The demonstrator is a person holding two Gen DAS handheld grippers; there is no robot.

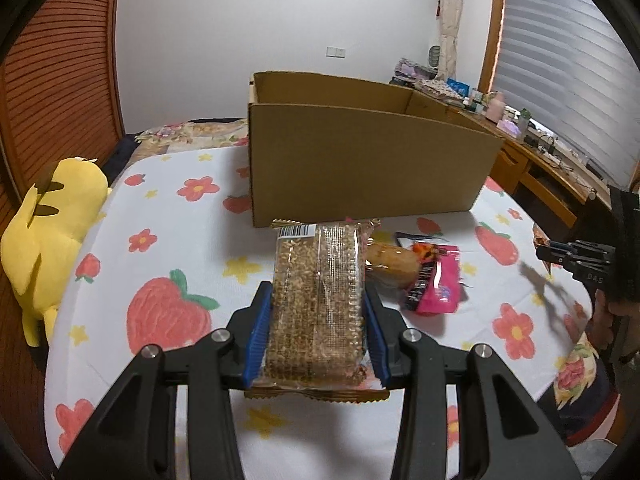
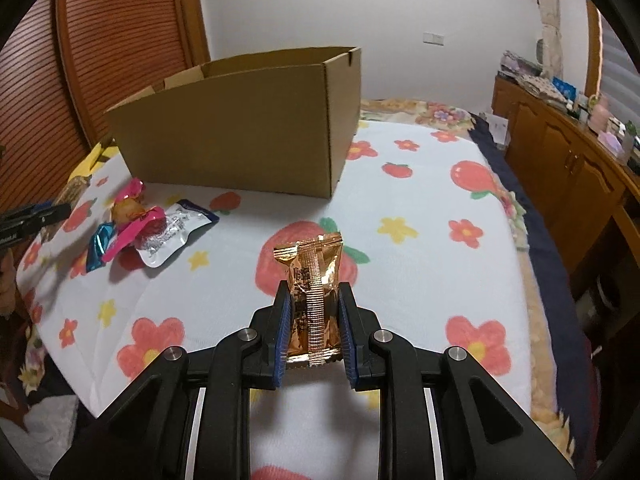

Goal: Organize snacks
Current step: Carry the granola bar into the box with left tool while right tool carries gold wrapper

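My left gripper (image 1: 318, 300) is shut on a clear-wrapped grain bar (image 1: 318, 292) and holds it above the blanket, short of the open cardboard box (image 1: 360, 160). My right gripper (image 2: 314, 300) is shut on a shiny gold snack packet (image 2: 314, 292), also held above the blanket in front of the box (image 2: 240, 128). Loose snacks lie near the box: a pink packet (image 1: 436, 284), a small bun (image 1: 390, 264), and in the right wrist view pink-wrapped sweets (image 2: 136, 224), a blue-wrapped sweet (image 2: 98, 246) and a silver packet (image 2: 172, 232). The right gripper shows at the left wrist view's right edge (image 1: 576, 258).
A white blanket with strawberries and flowers (image 2: 420, 240) covers the bed. A yellow plush toy (image 1: 48, 240) lies at its left edge. A wooden cabinet with clutter (image 2: 568, 152) runs along the right wall. Wooden slatted doors (image 2: 120, 40) stand behind the box.
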